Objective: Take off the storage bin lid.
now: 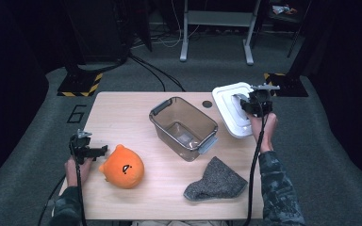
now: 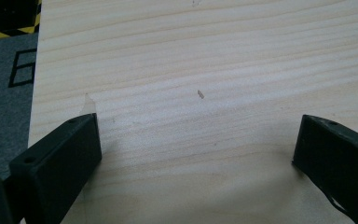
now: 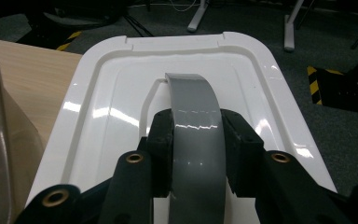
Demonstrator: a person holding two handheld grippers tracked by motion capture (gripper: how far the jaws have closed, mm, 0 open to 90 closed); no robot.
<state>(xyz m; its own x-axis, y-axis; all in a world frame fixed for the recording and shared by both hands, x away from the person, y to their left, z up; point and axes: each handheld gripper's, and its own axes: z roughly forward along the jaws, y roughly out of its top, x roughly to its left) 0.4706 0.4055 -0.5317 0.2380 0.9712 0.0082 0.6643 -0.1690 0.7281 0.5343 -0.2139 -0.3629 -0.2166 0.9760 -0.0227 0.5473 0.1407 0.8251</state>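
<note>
A white lid (image 1: 228, 110) lies at the table's far right, past the edge. Its grey arched handle (image 3: 196, 135) runs between the jaws of my right gripper (image 3: 196, 140), which are shut on it from both sides; the same right gripper (image 1: 254, 102) sits over the lid in the high view. A clear brown bin (image 1: 184, 127) with grey latches stands empty at the table's middle. My left gripper (image 1: 90, 150) rests at the left edge, just left of an orange plush toy (image 1: 122, 167). In its own view the left gripper (image 2: 196, 154) stands open over bare wood.
A grey knitted sock (image 1: 216, 181) lies near the front edge, right of centre. The wooden table (image 1: 122, 113) has bare room at its far left. A small dark disc (image 1: 207, 104) sits behind the bin. Carpet floor, cables and metal stand legs lie beyond.
</note>
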